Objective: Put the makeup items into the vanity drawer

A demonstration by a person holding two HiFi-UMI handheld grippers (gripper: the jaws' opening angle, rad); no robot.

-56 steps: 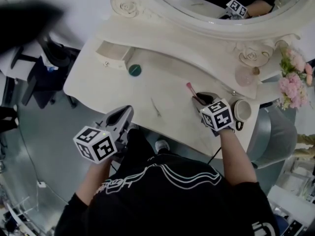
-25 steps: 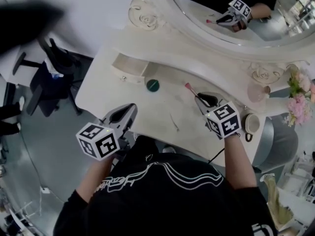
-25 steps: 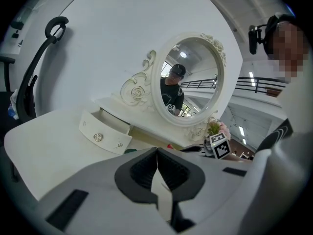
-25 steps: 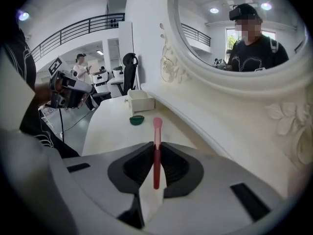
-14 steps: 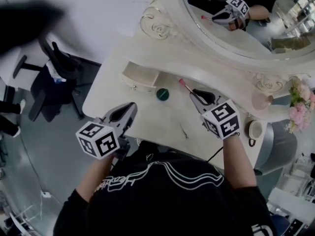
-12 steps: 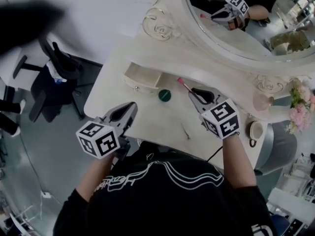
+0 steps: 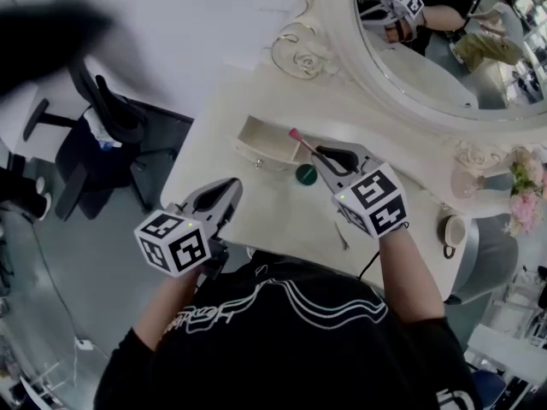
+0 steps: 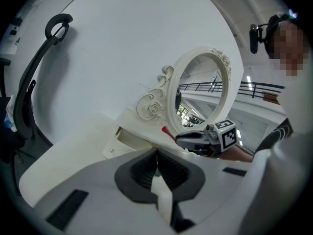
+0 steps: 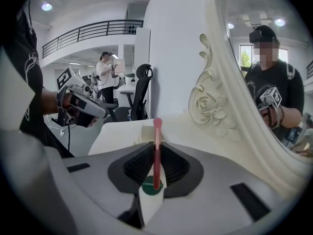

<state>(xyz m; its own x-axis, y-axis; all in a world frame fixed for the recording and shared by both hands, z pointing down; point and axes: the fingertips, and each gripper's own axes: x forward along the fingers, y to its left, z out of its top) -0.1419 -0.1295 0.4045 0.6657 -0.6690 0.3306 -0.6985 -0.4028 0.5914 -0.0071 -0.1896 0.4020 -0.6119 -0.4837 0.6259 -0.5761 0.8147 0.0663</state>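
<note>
My right gripper [image 7: 327, 159] is shut on a pink makeup brush [image 7: 301, 143]. It holds the brush in the air, with the bristle tip over the right end of the open vanity drawer [image 7: 261, 146]. In the right gripper view the brush [image 9: 157, 141] stands straight between the pads, and the drawer [image 9: 140, 133] lies ahead. A round green compact [image 7: 306, 174] rests on the tabletop just below this gripper. My left gripper [image 7: 219, 196] hovers at the table's near edge, shut and holding nothing [image 8: 156, 153]. From the left gripper view the drawer [image 8: 128, 140] and the right gripper [image 8: 195, 138] show ahead.
A thin dark stick [image 7: 342, 233] lies on the cream vanity top [image 7: 214, 165] near the front edge. A mug [image 7: 450, 229] and pink flowers [image 7: 526, 186] stand at the right. The oval mirror [image 7: 427, 67] rises behind. A black office chair [image 7: 102, 114] stands at the left.
My right gripper has carried the brush left across the tabletop and up, from beside the green compact to the drawer's right end. The left gripper has shifted only a little.
</note>
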